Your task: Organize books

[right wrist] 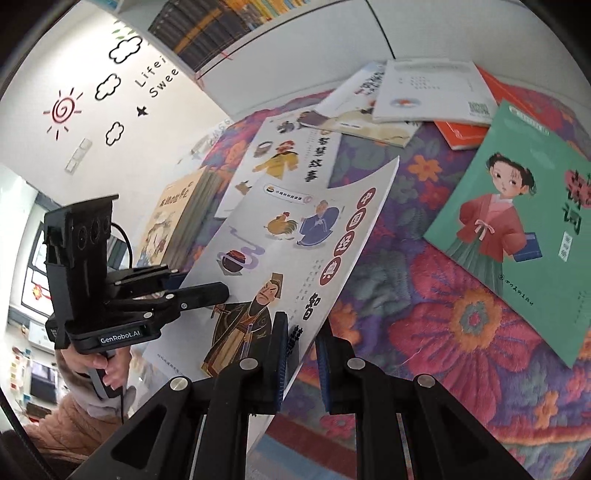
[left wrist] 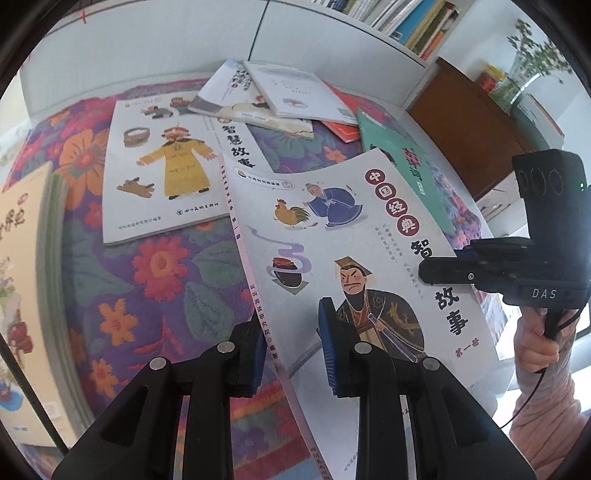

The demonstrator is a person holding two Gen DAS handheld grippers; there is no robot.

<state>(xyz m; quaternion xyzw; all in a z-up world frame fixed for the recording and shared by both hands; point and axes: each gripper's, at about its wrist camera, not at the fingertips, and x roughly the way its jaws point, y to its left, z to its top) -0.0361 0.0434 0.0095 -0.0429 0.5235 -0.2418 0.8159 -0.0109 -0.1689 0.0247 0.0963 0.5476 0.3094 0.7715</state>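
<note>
Floral cloth (left wrist: 155, 280); fingers (left wrist: 328, 354) clamping book (left wrist: 354, 236).

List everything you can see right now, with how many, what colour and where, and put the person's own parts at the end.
held storybook: one, pale grey cover, lifted off the cloth, pinched at two edges
yellow-robe storybook: one, white, flat on the cloth
green book: one, girl in red on the cover, flat on the cloth
overlapping pile: two pale books over an orange one, far side
thick tan book: one, beside the held storybook
flowered cloth: one, purple, red and orange, under all books
wall shelf: one, white, books standing in it
wooden cabinet: one, brown
left gripper: black, shut on the held storybook's spine edge
right gripper: black, shut on its opposite edge
hand: one, pink sleeve, holding the right gripper's handle
</note>
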